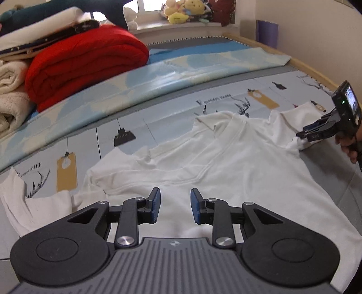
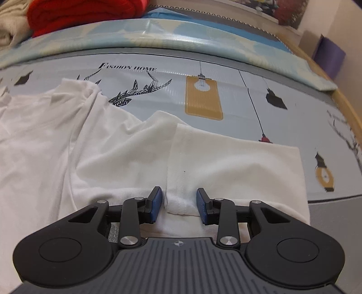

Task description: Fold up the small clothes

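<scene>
A white T-shirt (image 1: 226, 162) lies spread on a patterned grey mat (image 1: 158, 126). My left gripper (image 1: 175, 207) is open just above the shirt's body, holding nothing. My right gripper (image 2: 179, 207) is open, its jaws either side of a bunched fold of the shirt's sleeve (image 2: 226, 162) near the sleeve seam. In the left wrist view the right gripper (image 1: 301, 135) shows at the far right, at the sleeve's edge. The shirt's other sleeve (image 1: 27, 203) lies at the left.
A folded red blanket (image 1: 86, 61) and cream and white bedding (image 1: 11, 95) are stacked at the back left. A light blue mat (image 1: 172, 74) lies behind the grey one. Plush toys (image 1: 181, 11) sit on the windowsill. A wooden edge (image 1: 316, 72) runs along the right.
</scene>
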`<state>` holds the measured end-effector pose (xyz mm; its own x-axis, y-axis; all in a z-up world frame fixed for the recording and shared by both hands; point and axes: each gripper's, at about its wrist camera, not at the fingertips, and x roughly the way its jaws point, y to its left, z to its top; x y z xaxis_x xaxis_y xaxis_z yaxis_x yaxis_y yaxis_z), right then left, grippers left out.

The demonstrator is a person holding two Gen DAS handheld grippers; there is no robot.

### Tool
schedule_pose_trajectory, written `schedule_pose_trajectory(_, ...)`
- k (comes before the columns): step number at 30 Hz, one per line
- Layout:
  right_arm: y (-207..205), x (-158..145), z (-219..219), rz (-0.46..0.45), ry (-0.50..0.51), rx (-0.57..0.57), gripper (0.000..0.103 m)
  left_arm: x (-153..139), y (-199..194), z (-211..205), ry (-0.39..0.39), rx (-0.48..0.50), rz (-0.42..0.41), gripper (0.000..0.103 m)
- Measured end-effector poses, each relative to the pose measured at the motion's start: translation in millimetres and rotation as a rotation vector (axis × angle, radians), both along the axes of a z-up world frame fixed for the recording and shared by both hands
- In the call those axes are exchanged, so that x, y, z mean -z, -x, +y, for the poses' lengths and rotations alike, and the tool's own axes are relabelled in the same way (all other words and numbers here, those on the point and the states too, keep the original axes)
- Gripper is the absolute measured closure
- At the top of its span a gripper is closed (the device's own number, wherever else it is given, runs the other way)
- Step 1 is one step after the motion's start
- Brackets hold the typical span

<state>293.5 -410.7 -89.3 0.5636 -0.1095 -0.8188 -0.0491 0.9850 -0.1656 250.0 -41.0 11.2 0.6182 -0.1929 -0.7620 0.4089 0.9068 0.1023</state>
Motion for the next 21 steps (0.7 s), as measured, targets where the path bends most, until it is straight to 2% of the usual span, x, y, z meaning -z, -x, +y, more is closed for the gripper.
schedule_pose_trajectory(3, -1.4, -1.0, -1.6, 0.001, 0.008, 0.017, 0.080, 1.0, 0.8, 3.0, 0.018, -0.005, 0.013, 0.071)
schedule_pose_trajectory(5, -1.0, -6.0, -2.2, -0.014, 0.006, 0.022, 0.100, -2.3, 1.7, 4.5, 0.032, -0.002, 0.005, 0.071)
schedule_pose_trajectory(8, 0.7, -27.3, -7.6, -0.086, -0.004, 0.078, 0.101, -10.0, 2.4, 6.8, 0.064, -0.009, 0.000, 0.071)
schedule_pose_trajectory(13, 22.0, -91.2, -17.1, -0.258, -0.184, 0.187, 0.101, -22.5, 2.4, 12.0, 0.145, -0.028, 0.028, 0.071)
schedule_pose_trajectory(15, 37.3, -116.9, -10.2, -0.320, -0.261, 0.183, 0.101, -28.5, 3.5, 13.6, 0.219, -0.045, 0.066, 0.071)
schedule_pose_trajectory(18, 59.4, -139.8, 12.5, -0.360, -0.356, 0.152, 0.101, -36.3, 3.6, 15.3, 0.418, -0.060, 0.157, 0.070)
schedule_pose_trajectory(19, 65.8, -143.5, 24.0, -0.362, -0.368, 0.127, 0.101, -37.3, 2.9, 13.7, 0.483, -0.057, 0.189, 0.068)
schedule_pose_trajectory(21, 77.5, -147.2, 48.1, -0.363, -0.384, 0.073, 0.101, -34.3, 0.2, 9.3, 0.617, -0.053, 0.270, 0.054)
